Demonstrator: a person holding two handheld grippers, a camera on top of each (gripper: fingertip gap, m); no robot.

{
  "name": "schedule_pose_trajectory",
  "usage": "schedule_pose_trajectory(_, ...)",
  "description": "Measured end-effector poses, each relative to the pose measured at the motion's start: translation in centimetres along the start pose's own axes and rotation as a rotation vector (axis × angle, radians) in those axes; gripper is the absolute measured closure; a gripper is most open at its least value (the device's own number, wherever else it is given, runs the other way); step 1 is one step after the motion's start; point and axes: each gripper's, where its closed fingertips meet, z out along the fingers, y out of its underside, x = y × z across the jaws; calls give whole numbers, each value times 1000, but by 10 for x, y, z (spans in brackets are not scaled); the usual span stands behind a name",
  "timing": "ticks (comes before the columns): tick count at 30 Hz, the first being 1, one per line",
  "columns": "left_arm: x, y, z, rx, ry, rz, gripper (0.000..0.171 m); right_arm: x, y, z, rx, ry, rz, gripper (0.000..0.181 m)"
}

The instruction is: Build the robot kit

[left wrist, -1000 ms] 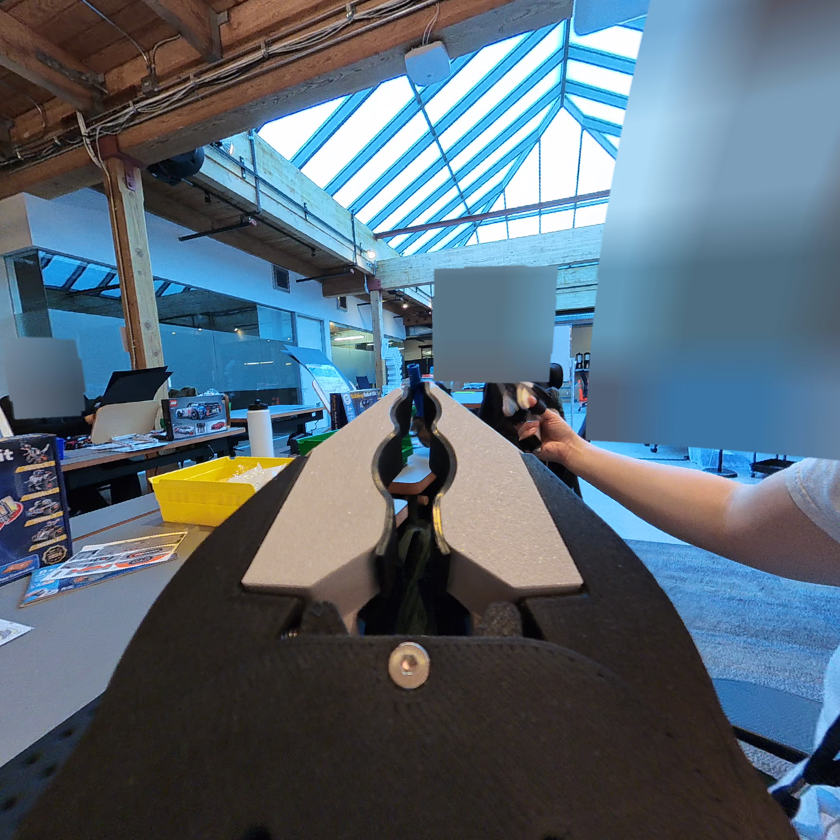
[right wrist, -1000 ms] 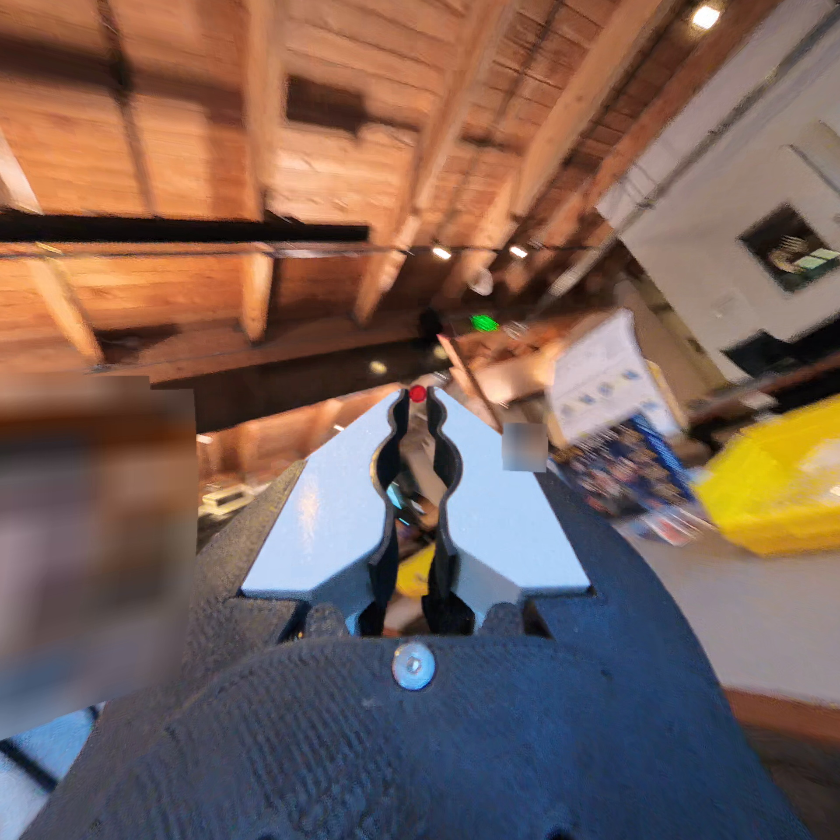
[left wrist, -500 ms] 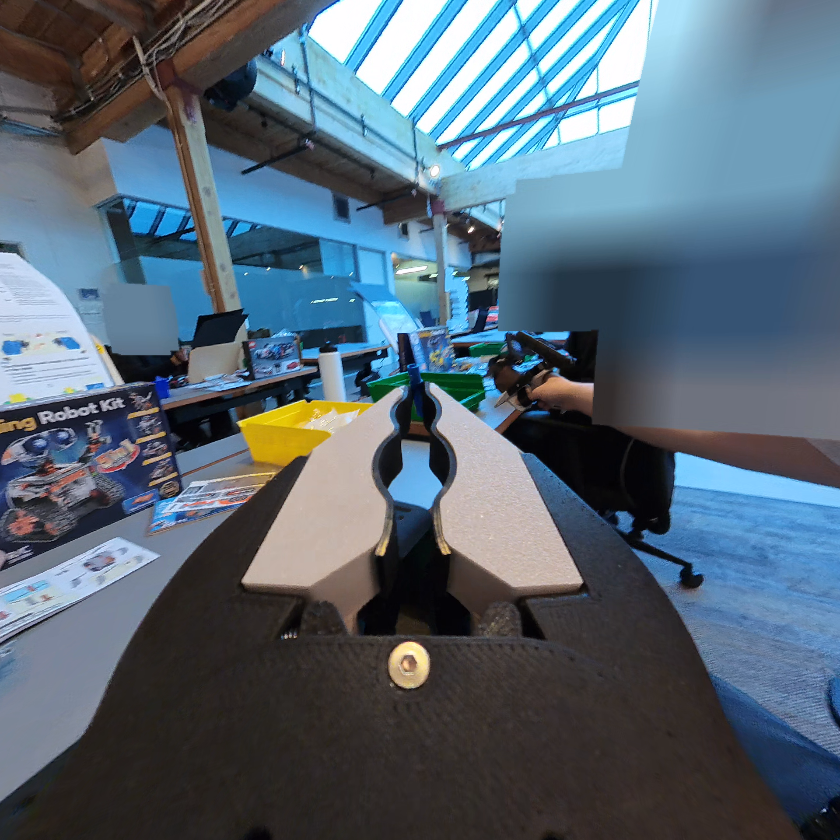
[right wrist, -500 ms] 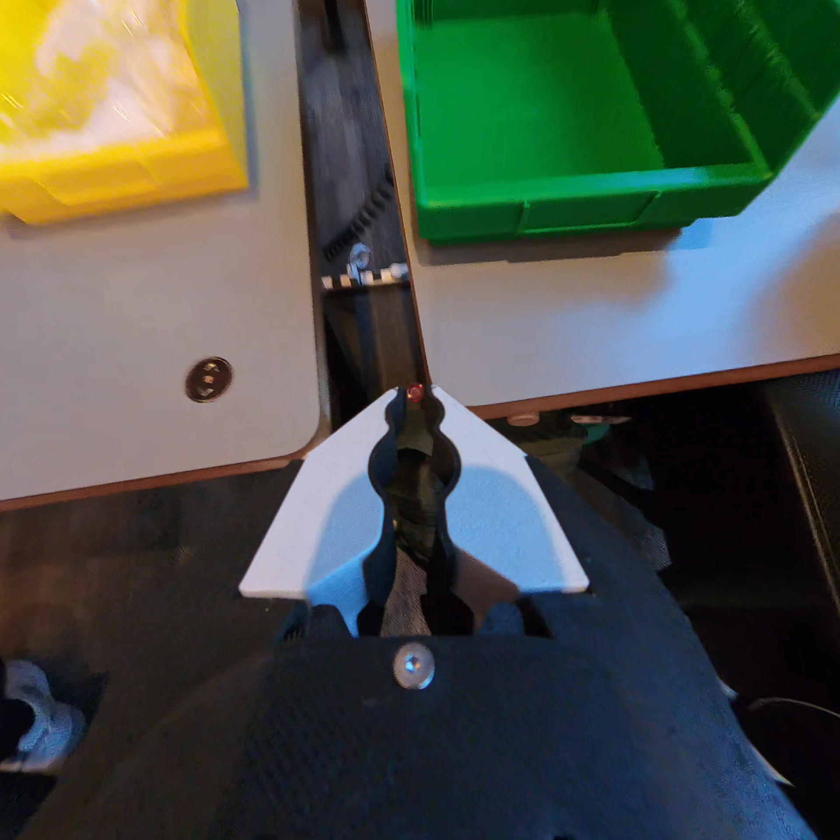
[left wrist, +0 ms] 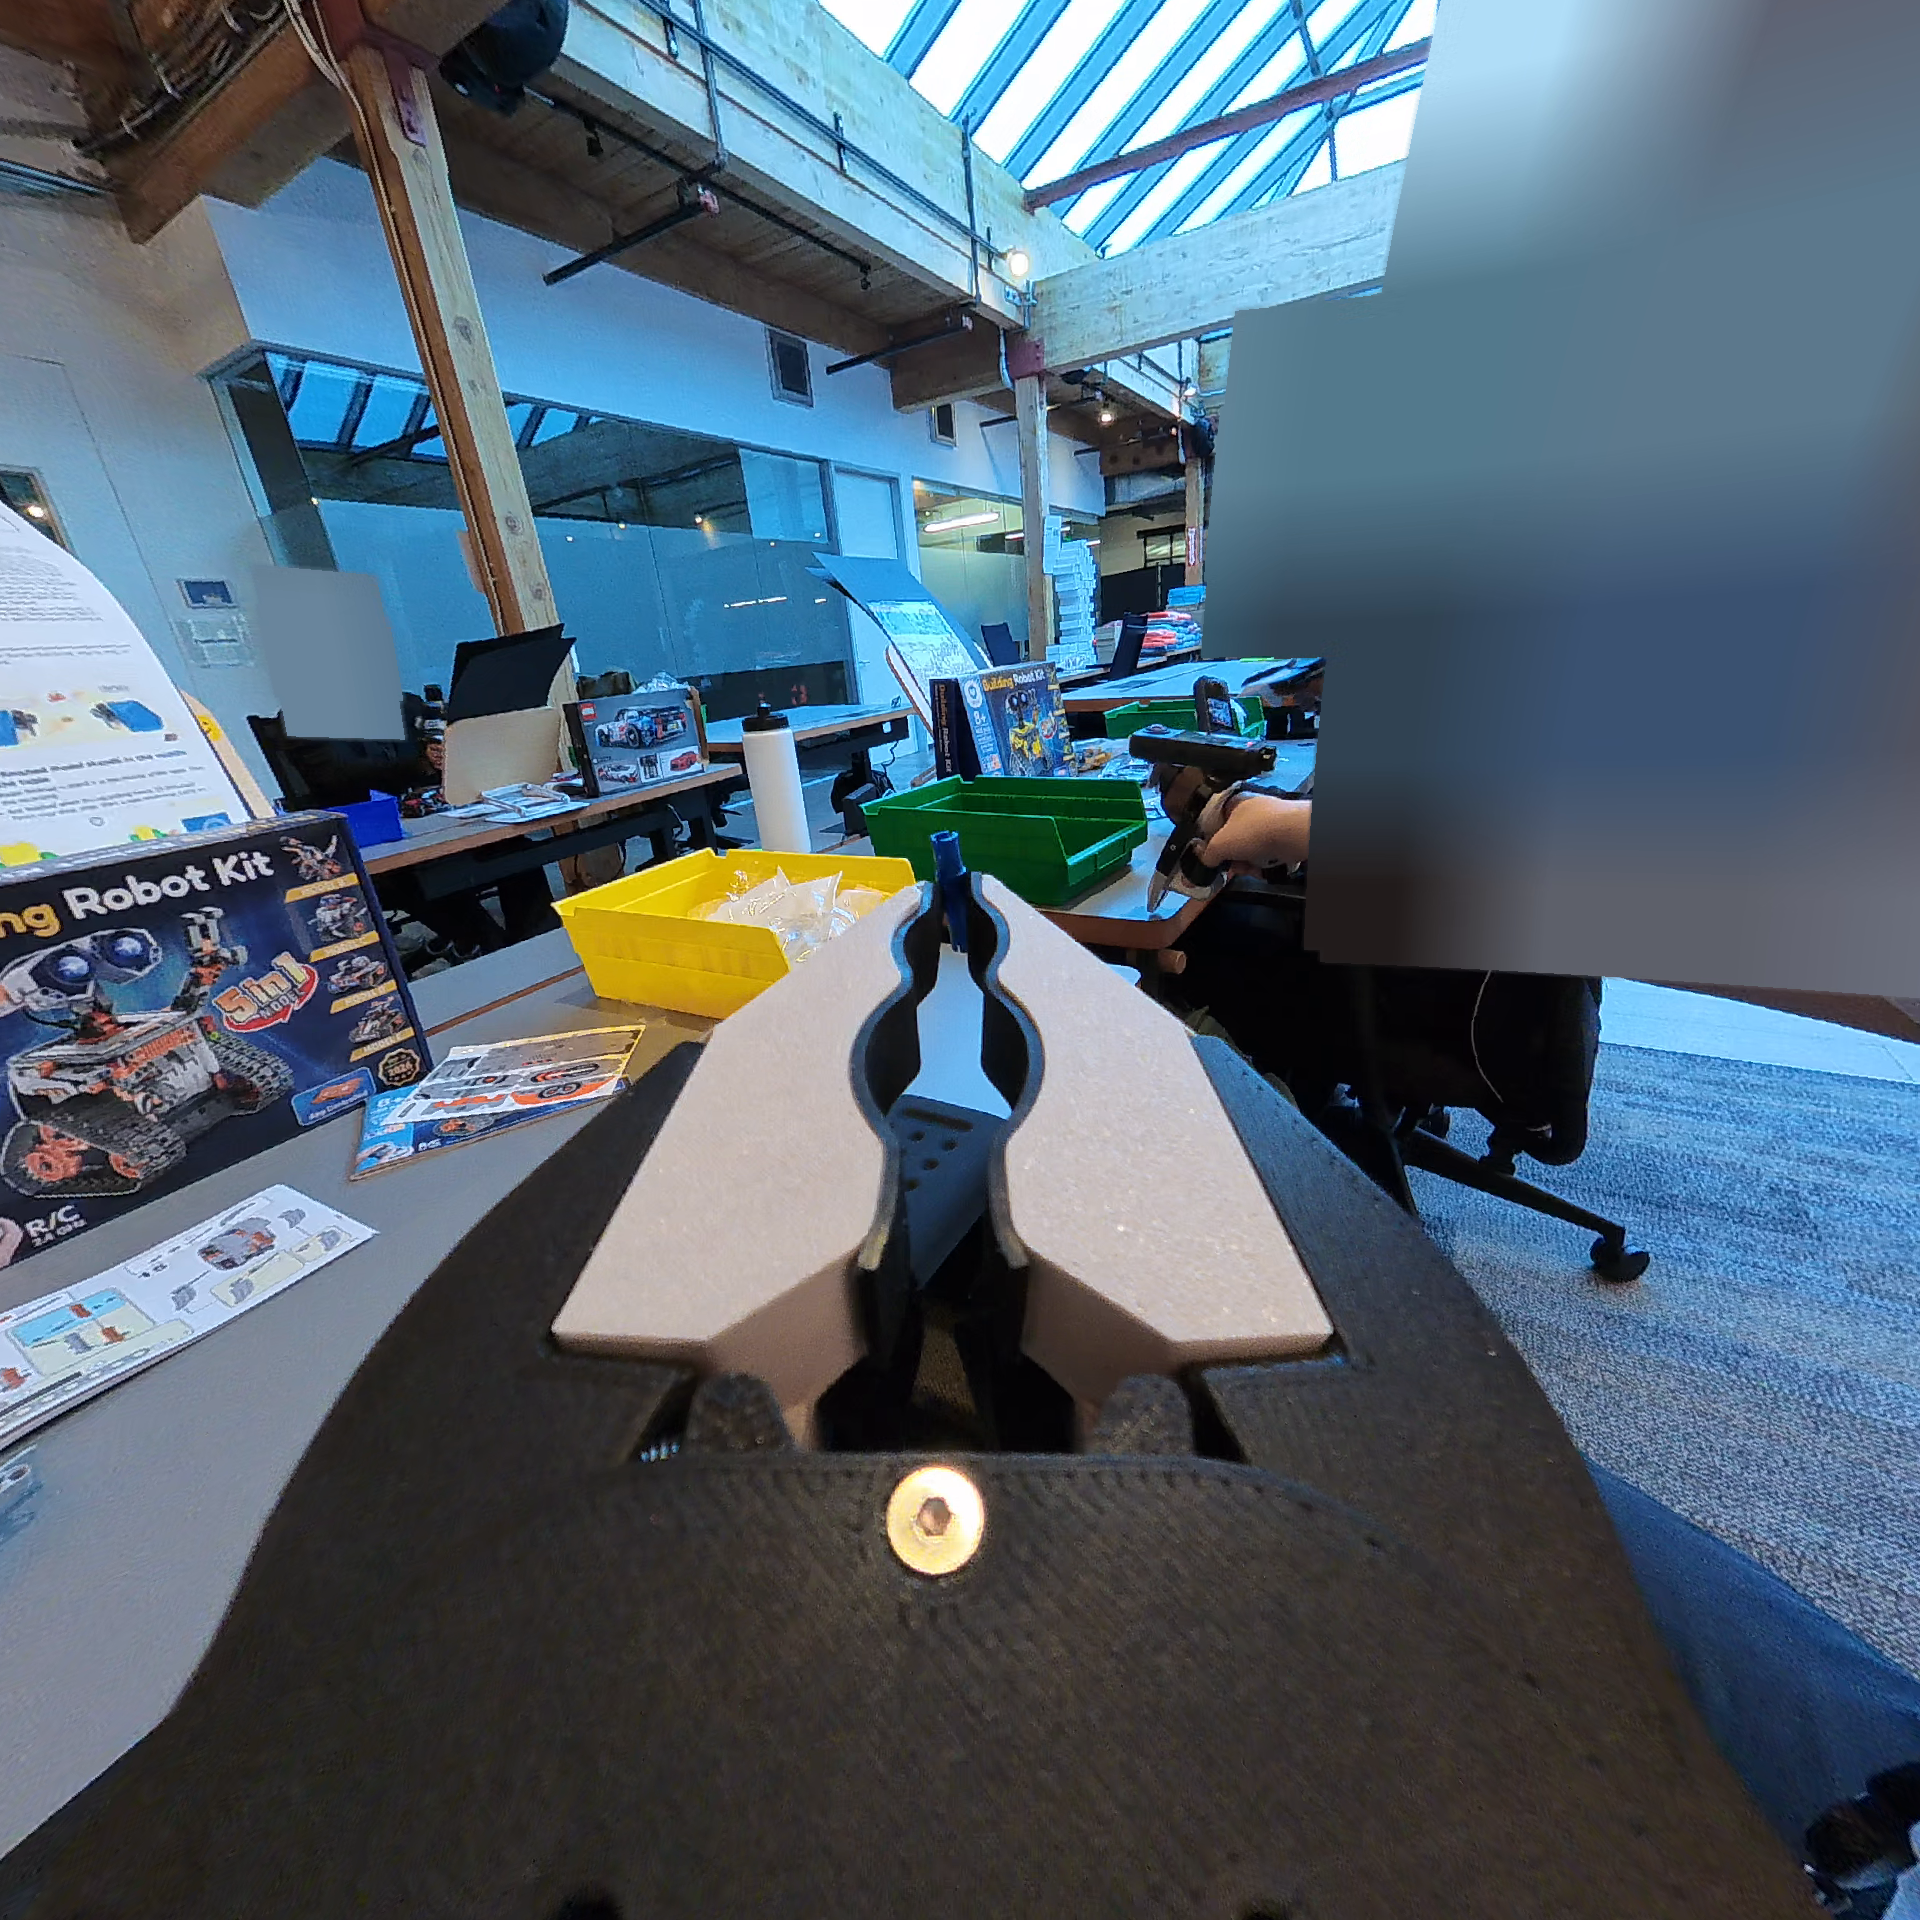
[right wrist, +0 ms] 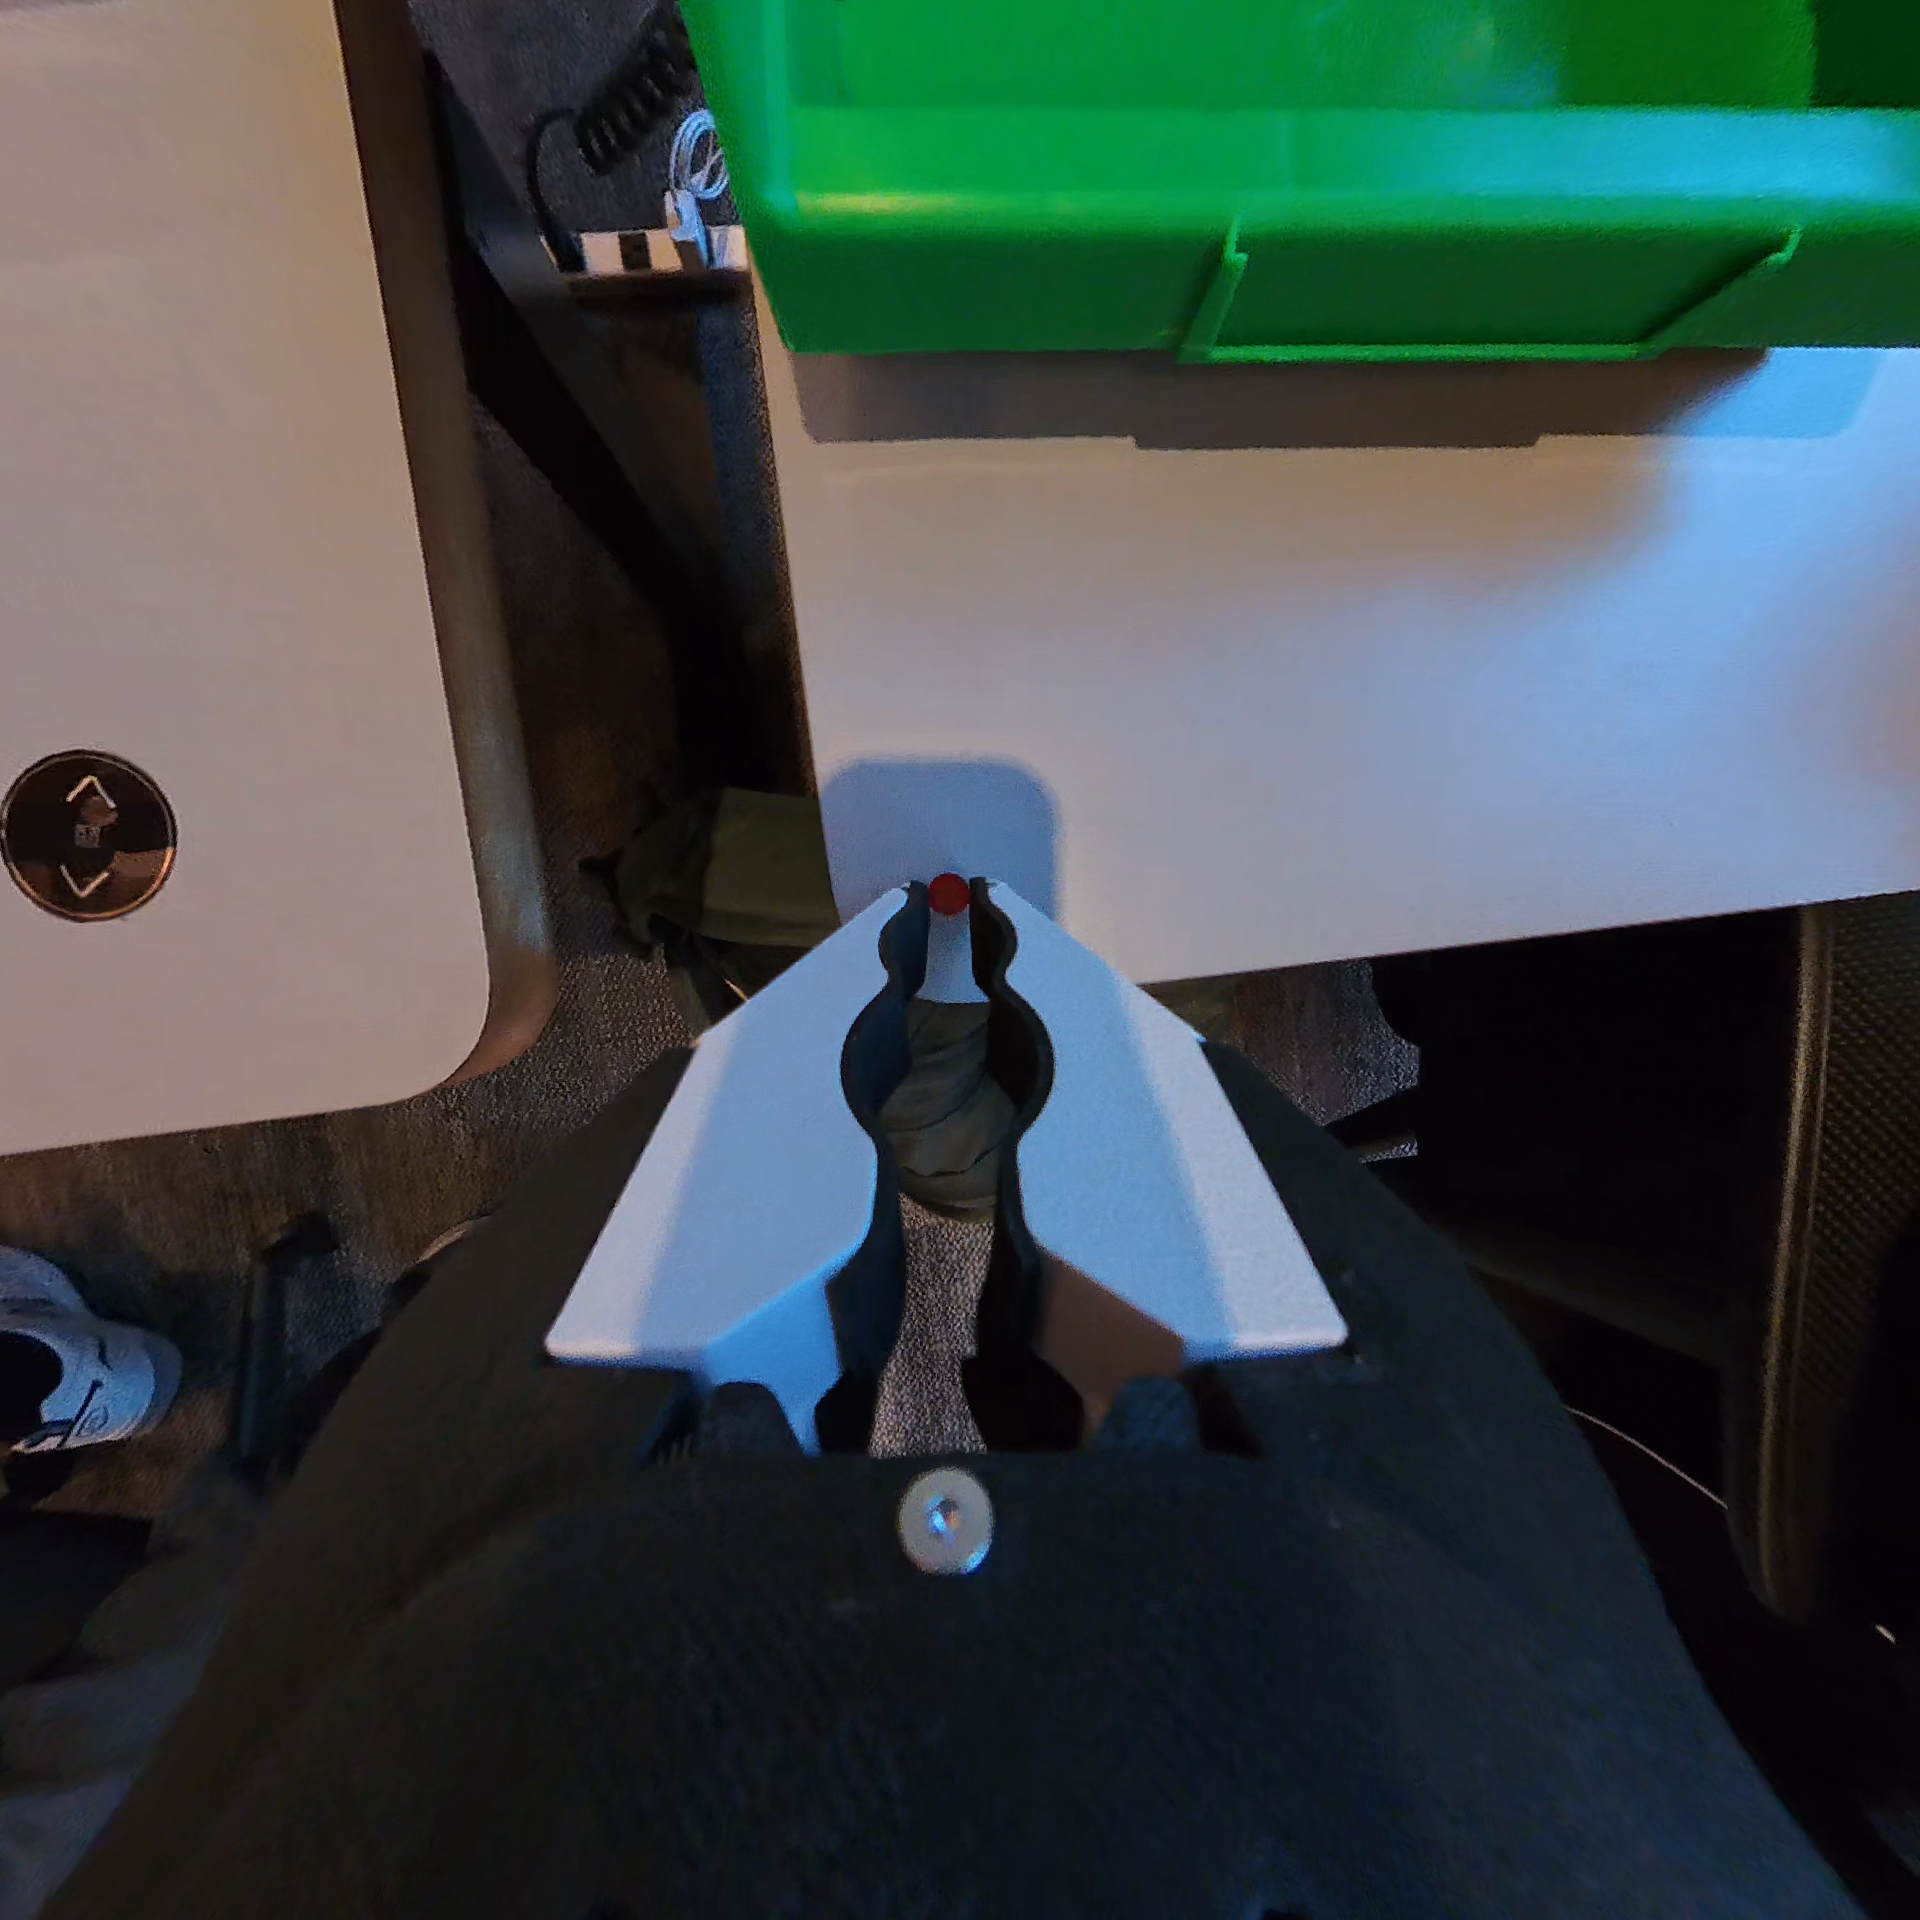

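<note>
My left gripper [left wrist: 948, 902] is shut on a small blue pin [left wrist: 943, 854] that sticks up between its tips, held above the grey table [left wrist: 208, 1455]. Beyond it stand a yellow bin [left wrist: 665, 940] with clear plastic bags and a green bin [left wrist: 1003, 831]. My right gripper [right wrist: 948, 909] is shut on a small red piece [right wrist: 948, 891] and points down over the near left corner of a white table [right wrist: 1351, 675], just in front of the green bin [right wrist: 1247, 260]. The right gripper also shows in the left wrist view [left wrist: 1195, 800], held in a hand.
A robot kit box [left wrist: 187, 1029] and leaflets [left wrist: 499, 1081] lie on the left of the grey table. A white bottle [left wrist: 777, 779] stands behind. A dark gap [right wrist: 623, 520] with cables separates two tabletops; a round desk control [right wrist: 88, 834] sits left. An office chair [left wrist: 1486, 1091] stands right. Tip to tip, the grippers are about 70 cm apart.
The right gripper swung down from pointing at the ceiling to the tabletop and closed in on the green bin's front. The left gripper tilted lower toward the table. Both stayed shut.
</note>
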Motion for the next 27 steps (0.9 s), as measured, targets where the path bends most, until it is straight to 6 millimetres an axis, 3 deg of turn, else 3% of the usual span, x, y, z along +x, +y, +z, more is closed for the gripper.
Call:
schedule_pose_trajectory(6,0,3,3,-9,-1,-3,169,-3,-4,4,9,-24,-9,173)
schedule_pose_trajectory(11,-1,0,0,-7,-10,9,169,-3,-9,1,49,-38,-15,162)
schedule_pose_trajectory(17,-5,-5,-7,2,-28,21,169,2,-26,-30,244,15,-49,163)
schedule_pose_trajectory(23,-9,0,-10,16,-30,-19,169,-4,-12,-46,321,87,-131,163)
schedule_pose_trajectory(27,-10,15,-15,-9,-47,-30,169,-25,-2,-61,425,87,-160,164)
